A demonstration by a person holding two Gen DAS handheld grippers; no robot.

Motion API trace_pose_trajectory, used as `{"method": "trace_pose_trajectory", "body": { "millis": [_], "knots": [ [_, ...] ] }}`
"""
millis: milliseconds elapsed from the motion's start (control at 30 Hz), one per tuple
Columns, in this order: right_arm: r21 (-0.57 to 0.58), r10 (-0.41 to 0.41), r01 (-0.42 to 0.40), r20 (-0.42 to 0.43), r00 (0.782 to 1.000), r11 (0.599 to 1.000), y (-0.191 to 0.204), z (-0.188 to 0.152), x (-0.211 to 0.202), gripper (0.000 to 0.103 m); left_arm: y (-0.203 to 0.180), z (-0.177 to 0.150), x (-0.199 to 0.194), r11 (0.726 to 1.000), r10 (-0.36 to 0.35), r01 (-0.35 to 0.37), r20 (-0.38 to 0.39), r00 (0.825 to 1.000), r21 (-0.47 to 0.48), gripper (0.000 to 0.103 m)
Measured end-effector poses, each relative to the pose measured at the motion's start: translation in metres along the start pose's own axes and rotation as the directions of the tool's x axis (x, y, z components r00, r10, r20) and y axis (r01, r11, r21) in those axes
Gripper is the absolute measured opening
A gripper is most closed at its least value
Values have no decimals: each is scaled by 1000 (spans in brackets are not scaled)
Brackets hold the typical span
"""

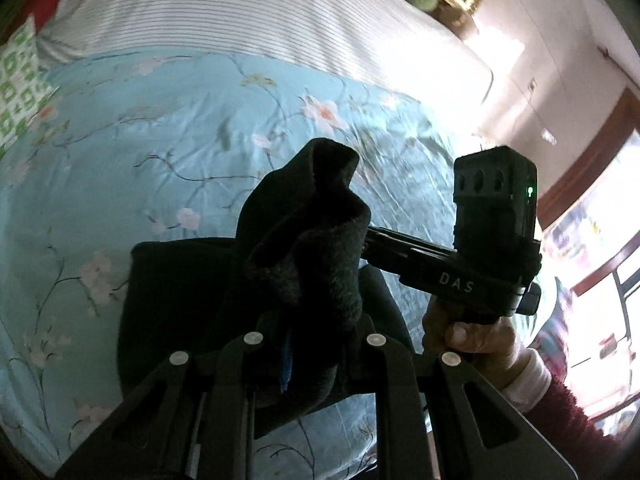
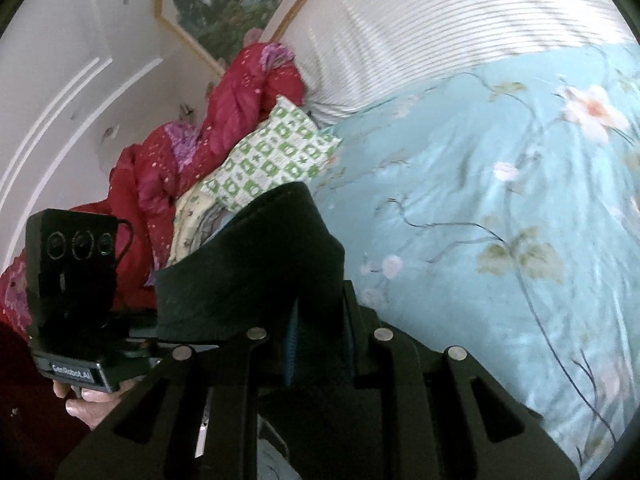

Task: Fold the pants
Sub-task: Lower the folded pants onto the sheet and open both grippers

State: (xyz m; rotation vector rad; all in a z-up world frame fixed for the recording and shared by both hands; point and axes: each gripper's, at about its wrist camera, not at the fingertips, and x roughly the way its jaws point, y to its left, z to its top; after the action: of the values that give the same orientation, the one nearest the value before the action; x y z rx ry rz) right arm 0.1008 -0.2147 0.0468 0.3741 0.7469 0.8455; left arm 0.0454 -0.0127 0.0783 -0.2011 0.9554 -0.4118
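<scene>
The black pants [image 1: 304, 240] hang bunched above the light blue flowered bedspread [image 1: 160, 152]. My left gripper [image 1: 316, 344] is shut on a wad of the black cloth, which stands up between its fingers. My right gripper [image 2: 316, 344] is shut on another fold of the pants [image 2: 256, 264], which drapes over its fingers. In the left wrist view the right gripper's body [image 1: 492, 240] sits close at the right, held by a hand. In the right wrist view the left gripper's body [image 2: 76, 292] sits close at the left.
A white striped cover [image 1: 248, 12] lies at the far end of the bed. A green and white patterned pillow [image 2: 272, 156] and a red quilted garment [image 2: 192, 148] lie by the wall. A framed picture [image 2: 224, 0] hangs behind. A bright window [image 1: 600, 280] is at the right.
</scene>
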Motion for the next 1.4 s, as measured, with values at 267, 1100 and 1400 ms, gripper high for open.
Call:
{"method": "trace_pose_trajectory", "body": {
  "millis": [267,1100,1400],
  "knots": [
    [33,-65,64,8,998,997,-16,-22,-22,20,-20,-6,28,998,-12,15,-48,999,62,16],
    [287,-438,405,58,897,868,-19,-65,-97,58,-36,-45,40,971,-146,177,-187,971,160,49],
    [236,-483,453,85,872,860,20,-51,-82,69,23,-33,-8,997,-77,78,-62,995,13,67]
  ]
}}
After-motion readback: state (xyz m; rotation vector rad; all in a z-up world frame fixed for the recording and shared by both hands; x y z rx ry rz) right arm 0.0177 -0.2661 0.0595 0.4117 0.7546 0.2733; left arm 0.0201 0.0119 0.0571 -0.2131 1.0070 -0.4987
